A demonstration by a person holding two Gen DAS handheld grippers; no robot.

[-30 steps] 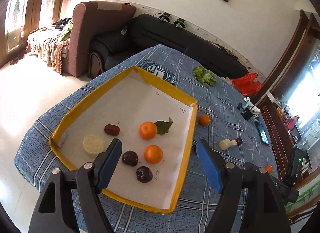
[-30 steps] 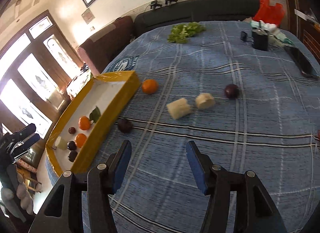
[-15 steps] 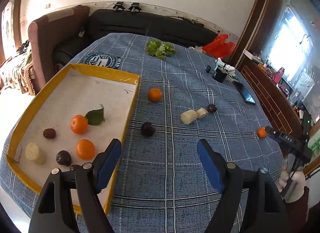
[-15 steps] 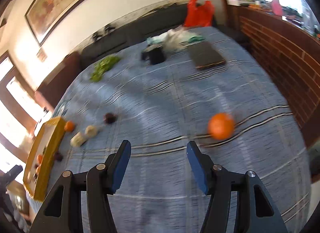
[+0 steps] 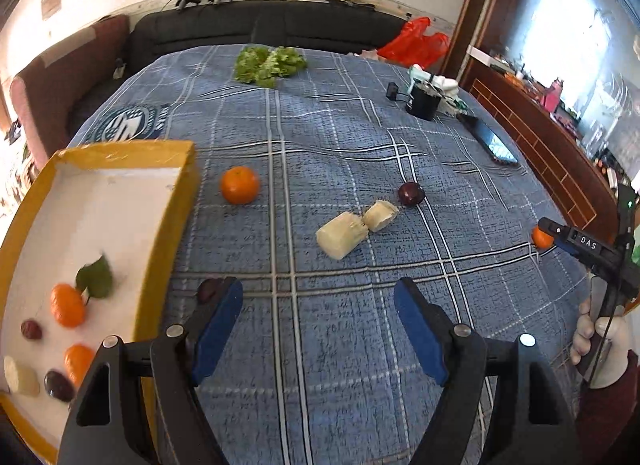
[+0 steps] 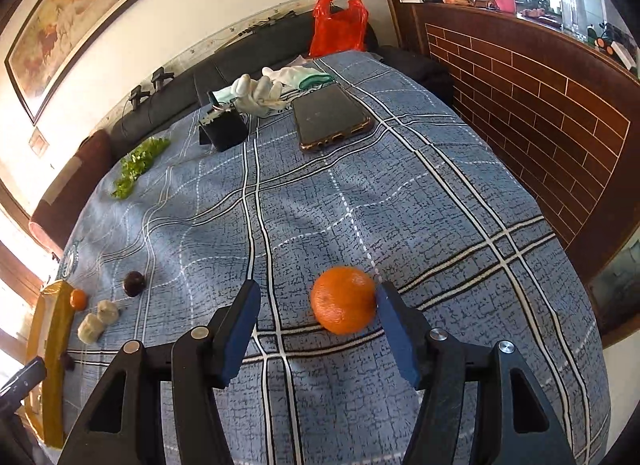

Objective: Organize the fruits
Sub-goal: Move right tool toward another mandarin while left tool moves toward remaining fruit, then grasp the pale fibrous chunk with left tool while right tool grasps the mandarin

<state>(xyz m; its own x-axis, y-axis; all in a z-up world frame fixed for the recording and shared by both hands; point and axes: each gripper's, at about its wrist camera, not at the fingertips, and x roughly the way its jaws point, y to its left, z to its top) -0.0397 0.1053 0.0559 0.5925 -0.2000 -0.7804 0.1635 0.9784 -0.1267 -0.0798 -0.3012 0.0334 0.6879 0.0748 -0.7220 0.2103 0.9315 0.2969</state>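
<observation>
right tongs (image 6: pixel 316 319): apart, orange (image 6: pixel 343 300) between, against right pad
left tongs (image 5: pixel 318 323): apart, nothing between
tray (image 5: pixel 170 221): far left, holds fruit

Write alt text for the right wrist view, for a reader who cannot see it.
An open right claw frames an orange lying on a blue plaid tablecloth, the fruit close to the right finger. Farther back lie a phone, white gloves and greens; at far left, more fruit sits beside a yellow tray.
</observation>
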